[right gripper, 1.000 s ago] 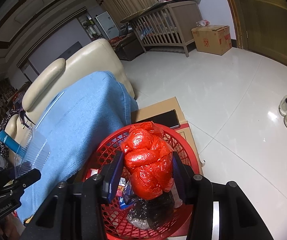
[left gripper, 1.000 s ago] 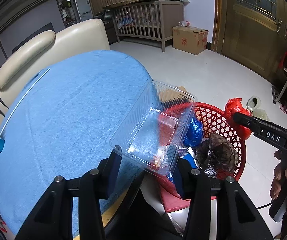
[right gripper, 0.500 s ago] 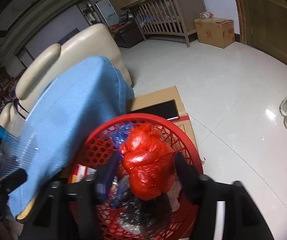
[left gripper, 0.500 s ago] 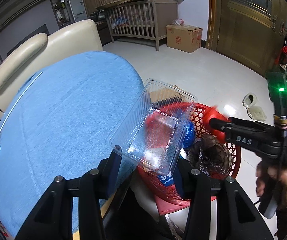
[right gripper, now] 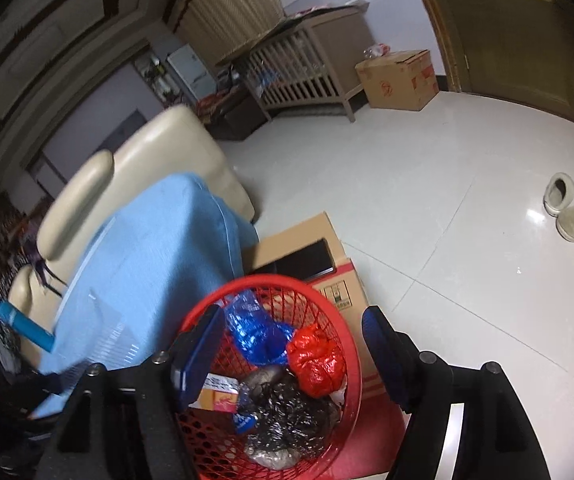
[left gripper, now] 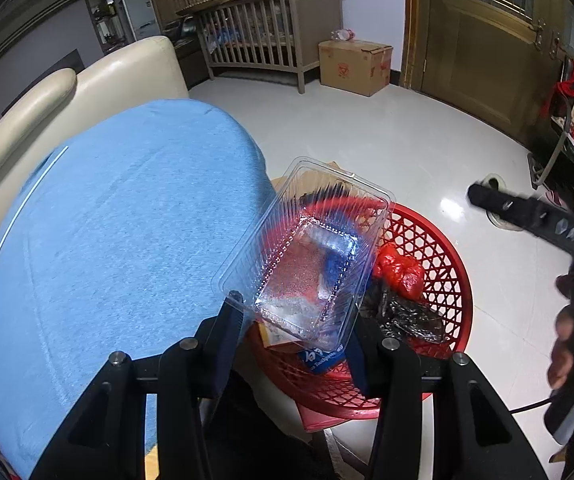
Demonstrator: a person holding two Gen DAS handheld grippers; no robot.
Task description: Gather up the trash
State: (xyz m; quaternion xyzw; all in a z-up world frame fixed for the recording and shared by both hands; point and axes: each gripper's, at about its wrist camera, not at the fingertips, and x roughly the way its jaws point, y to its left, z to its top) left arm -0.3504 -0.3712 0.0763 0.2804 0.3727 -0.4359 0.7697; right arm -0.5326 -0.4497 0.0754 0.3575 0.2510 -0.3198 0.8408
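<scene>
My left gripper (left gripper: 293, 322) is shut on a clear plastic clamshell tray (left gripper: 307, 256) and holds it over the near rim of the red mesh basket (left gripper: 443, 256). My right gripper (right gripper: 291, 330) is open and empty above the basket (right gripper: 343, 344). The red plastic bag (right gripper: 317, 360) lies in the basket beside a blue bag (right gripper: 257, 336) and a black bag (right gripper: 287, 412). The red bag also shows in the left wrist view (left gripper: 401, 270). The right gripper's body (left gripper: 535, 220) shows at the right of the left wrist view.
A blue cloth covers the round table (left gripper: 107, 232) left of the basket. A cream sofa (left gripper: 67, 92) stands behind it. The basket sits on a cardboard box (right gripper: 327, 264). Slippers (right gripper: 571, 212) lie on the white floor. A crib (left gripper: 263, 28) and a carton (left gripper: 355, 66) stand far back.
My right gripper opened and dropped the red bag into the basket, then pulled up and back. My left gripper carried the clear tray rightward over the basket.
</scene>
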